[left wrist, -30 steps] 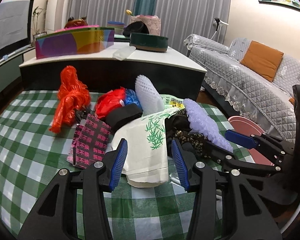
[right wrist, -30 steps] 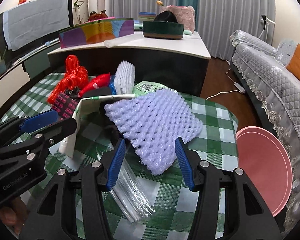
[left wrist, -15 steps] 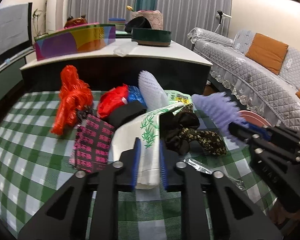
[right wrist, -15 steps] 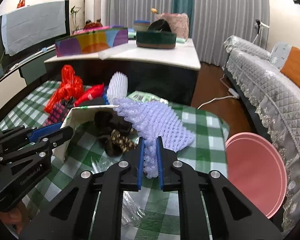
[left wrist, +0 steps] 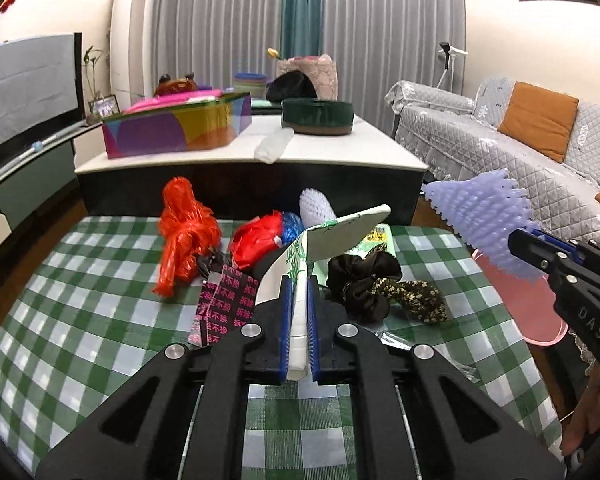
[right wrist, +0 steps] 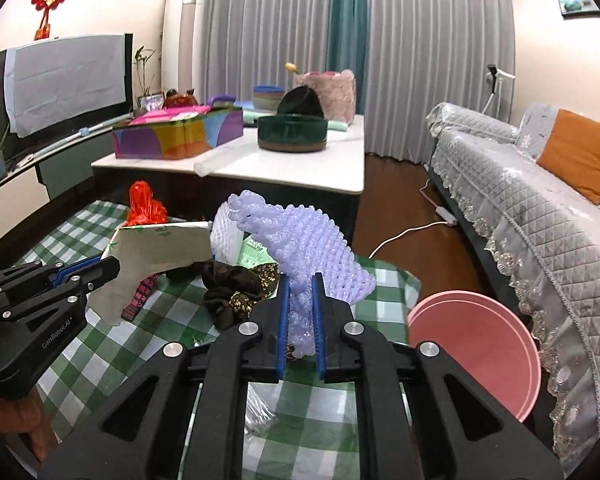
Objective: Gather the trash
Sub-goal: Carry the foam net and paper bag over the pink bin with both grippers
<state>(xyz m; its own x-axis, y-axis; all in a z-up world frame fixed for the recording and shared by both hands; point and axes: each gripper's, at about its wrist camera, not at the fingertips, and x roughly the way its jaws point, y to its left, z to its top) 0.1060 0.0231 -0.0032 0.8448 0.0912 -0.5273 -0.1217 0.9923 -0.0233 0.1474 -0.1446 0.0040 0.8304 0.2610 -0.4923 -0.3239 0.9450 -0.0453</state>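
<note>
The left gripper (left wrist: 298,300) pinches a white bamboo-print paper bag (left wrist: 340,232), lifted off the green checked tablecloth (left wrist: 80,300). The right gripper (right wrist: 300,300) clamps a lavender foam fruit net (right wrist: 312,240), raised. Right of it stands a pink bin (right wrist: 480,344). Ahead lie dark scrunchies (right wrist: 232,284) and an orange plastic bag (left wrist: 184,228).

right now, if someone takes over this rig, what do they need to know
Left gripper: shut on the white bamboo-print paper bag, lifted off the table.
Right gripper: shut on the purple foam net, also lifted.
Pink bin sits beside the table at the right; nothing visibly dropped in it yet.
On the checked tablecloth: orange plastic bag, red bag, white foam net, pink-print black wrapper, dark scrunchies.
</note>
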